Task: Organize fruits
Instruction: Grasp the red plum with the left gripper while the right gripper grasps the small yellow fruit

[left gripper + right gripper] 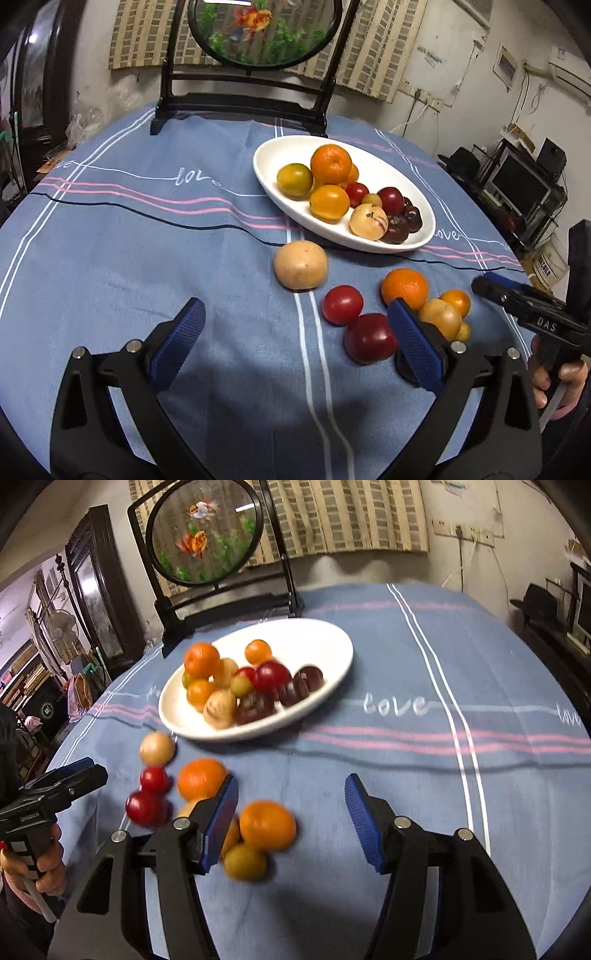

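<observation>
A white oval plate (280, 151) (325, 642) holds several oranges, plums and pale fruits. Loose fruit lies on the blue cloth in front of it: a tan round fruit (301, 264) (156, 748), a red fruit (342, 304) (153, 779), a dark red plum (369, 338) (144, 808), an orange (405, 288) (201, 778), a small orange (456, 301) (266, 825) and a yellow fruit (439, 317) (244, 861). My left gripper (295, 325) is open and empty, just before the loose fruit. My right gripper (290, 805) is open and empty beside the small orange; it also shows in the left wrist view (491, 286).
A round goldfish screen on a black stand (243, 107) (225, 602) stands behind the plate. The table is covered by a blue striped cloth (147, 240) (443, 657). Shelves and a monitor (517, 184) stand beyond the table's right edge.
</observation>
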Available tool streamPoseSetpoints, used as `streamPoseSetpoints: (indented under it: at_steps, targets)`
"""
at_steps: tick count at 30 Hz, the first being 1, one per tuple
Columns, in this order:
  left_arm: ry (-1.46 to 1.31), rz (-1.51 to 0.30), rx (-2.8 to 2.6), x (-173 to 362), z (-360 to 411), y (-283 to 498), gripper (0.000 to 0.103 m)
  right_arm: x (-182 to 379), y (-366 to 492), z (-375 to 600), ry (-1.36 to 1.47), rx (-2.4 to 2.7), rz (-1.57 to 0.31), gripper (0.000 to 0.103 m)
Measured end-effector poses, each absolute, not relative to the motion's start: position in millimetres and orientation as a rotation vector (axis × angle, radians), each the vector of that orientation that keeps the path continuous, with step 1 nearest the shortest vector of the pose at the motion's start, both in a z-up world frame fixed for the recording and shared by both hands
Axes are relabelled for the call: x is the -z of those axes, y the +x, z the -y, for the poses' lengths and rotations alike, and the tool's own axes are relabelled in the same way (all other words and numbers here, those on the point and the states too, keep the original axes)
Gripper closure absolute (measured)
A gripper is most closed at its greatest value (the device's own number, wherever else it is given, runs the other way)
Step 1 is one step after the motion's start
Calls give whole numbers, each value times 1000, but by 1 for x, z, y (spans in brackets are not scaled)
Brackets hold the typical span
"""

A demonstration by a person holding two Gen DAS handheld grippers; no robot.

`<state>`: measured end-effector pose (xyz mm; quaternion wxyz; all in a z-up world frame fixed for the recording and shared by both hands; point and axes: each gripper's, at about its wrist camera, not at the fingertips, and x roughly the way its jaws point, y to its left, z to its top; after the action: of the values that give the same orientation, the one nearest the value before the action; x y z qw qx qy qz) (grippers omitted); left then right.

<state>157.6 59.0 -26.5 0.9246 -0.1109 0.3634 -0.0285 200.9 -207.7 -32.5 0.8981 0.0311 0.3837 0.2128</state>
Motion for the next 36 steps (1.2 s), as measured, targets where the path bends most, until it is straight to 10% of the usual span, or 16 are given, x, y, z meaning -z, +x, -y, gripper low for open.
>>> streamPoseSetpoints:
  at_steps: [36]
  targets:
    - [-229,-746,-4,25,-68,155,2,60,175,177,-91,-559,-925,65]
